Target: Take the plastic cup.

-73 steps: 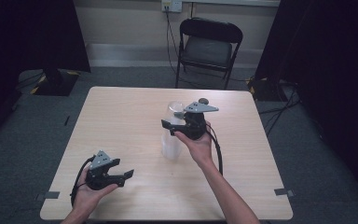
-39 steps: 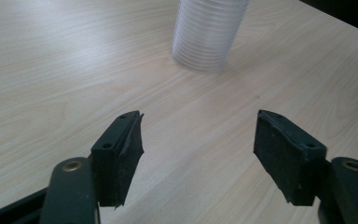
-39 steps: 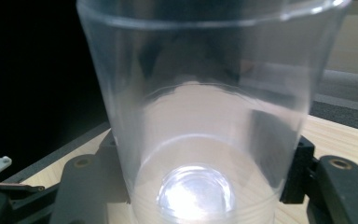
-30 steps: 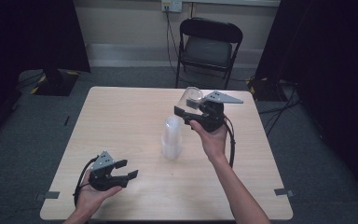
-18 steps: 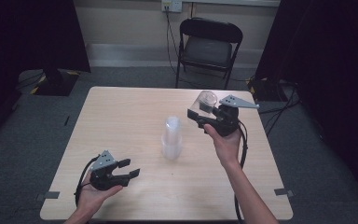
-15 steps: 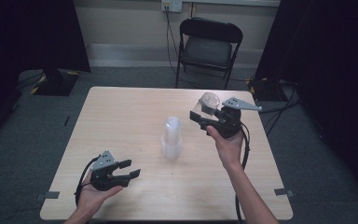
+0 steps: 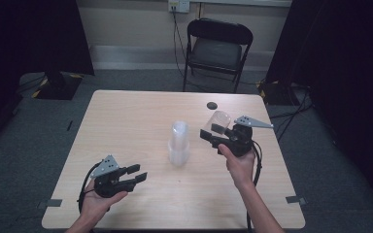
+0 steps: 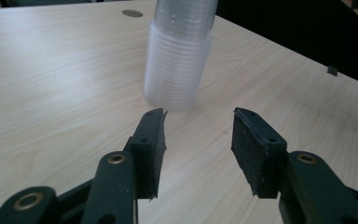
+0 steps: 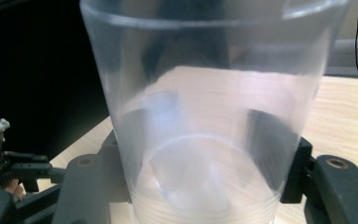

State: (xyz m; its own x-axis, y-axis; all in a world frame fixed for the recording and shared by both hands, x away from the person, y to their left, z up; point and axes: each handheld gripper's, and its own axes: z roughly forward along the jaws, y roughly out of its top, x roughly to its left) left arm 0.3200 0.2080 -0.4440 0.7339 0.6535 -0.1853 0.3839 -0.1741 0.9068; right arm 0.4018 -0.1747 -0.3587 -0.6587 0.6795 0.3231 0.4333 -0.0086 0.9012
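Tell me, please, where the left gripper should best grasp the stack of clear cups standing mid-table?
Probably the ribbed lower band of the stack of clear cups, approached level from the left gripper side: it stands upright, round, with bare table around.

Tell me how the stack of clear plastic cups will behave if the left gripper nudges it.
The stack of clear plastic cups stands tall on a narrow base, so it would likely tip. Thin, see-through walls suggest it is light and may slide on the smooth table.
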